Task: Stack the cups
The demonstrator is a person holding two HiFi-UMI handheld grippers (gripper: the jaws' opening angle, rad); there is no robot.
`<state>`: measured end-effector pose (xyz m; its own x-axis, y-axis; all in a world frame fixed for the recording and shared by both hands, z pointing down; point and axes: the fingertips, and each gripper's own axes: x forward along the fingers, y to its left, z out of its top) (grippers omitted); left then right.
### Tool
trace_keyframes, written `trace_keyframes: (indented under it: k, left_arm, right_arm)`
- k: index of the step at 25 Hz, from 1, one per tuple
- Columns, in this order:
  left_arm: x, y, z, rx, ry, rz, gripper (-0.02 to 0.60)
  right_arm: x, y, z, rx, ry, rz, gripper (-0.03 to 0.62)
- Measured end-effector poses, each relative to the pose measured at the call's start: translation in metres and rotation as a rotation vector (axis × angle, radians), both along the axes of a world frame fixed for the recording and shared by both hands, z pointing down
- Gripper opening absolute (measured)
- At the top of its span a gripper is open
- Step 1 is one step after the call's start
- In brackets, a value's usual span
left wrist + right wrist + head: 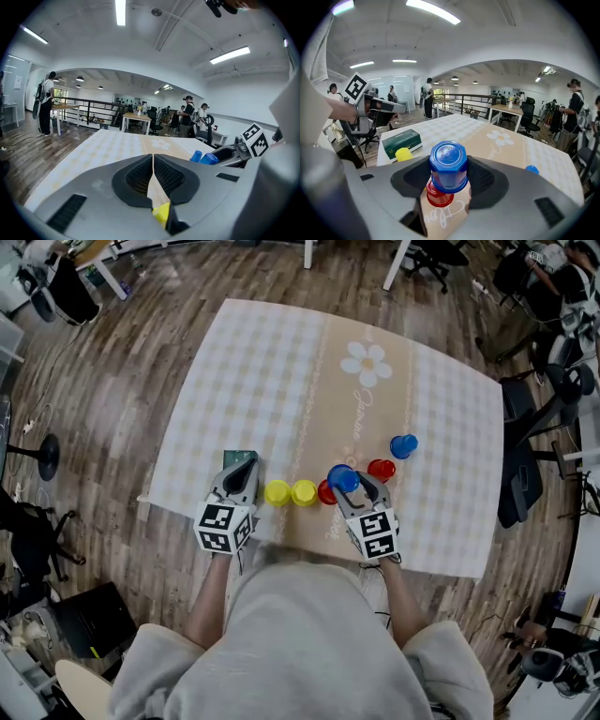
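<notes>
My right gripper is shut on an upside-down blue cup, held just above a red cup. Two yellow cups stand in a row to the left of that red cup. A second red cup and a second blue cup sit further right. My left gripper is shut with nothing between its jaws, left of the yellow cups; one yellow cup shows below its jaws.
A green box lies just beyond the left gripper. The table carries a checked cloth with a flower print. Its near edge runs under both grippers. Office chairs stand to the right.
</notes>
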<state>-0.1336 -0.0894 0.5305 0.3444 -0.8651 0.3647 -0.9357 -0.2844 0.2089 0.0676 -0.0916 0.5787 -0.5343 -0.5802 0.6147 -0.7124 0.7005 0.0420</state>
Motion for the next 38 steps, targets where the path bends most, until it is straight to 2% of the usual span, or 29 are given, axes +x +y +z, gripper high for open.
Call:
trace_keyframes:
  k: [9, 15, 27, 38]
  left_arm:
    - [-0.013, 0.006, -0.001, 0.004, 0.008, -0.043, 0.02]
    - [-0.024, 0.012, -0.001, 0.005, 0.011, -0.076, 0.02]
    - [-0.039, 0.017, 0.0, 0.005, 0.013, -0.117, 0.02]
    - [-0.044, 0.014, 0.001, 0.001, 0.014, -0.128, 0.02]
  right_arm:
    - [-0.06, 0.014, -0.008, 0.002, -0.004, -0.154, 0.236]
    - [-0.085, 0.026, -0.005, -0.016, -0.002, -0.233, 0.236]
    - [-0.112, 0.05, 0.016, -0.061, 0.029, -0.356, 0.236]
    - [-0.119, 0.049, 0.02, -0.081, 0.034, -0.379, 0.236]
